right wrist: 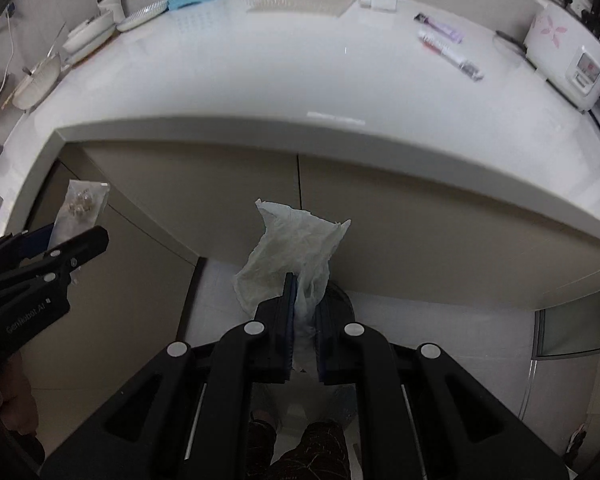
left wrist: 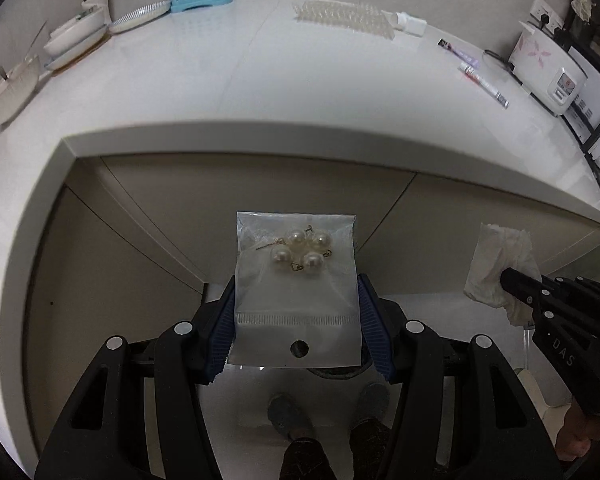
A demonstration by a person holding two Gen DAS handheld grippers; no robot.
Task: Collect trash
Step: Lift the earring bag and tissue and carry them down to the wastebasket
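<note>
Below the table [left wrist: 300, 80] edge: my left gripper [left wrist: 296, 320] clasped a pearl packet [left wrist: 296, 280], my right gripper [right wrist: 302, 312] pinched a crumpled tissue [right wrist: 296, 240]; tubes [right wrist: 448, 46] remained uncollected, I judged.

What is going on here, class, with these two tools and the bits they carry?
A person is clearing rubbish with a hand-held gripper in each hand. The left hand-held gripper grips a clear plastic bag holding pearl earrings; the right hand-held gripper is clamped on a crumpled tissue. Both are held in front of the white counter, below its edge, above the floor.
</note>
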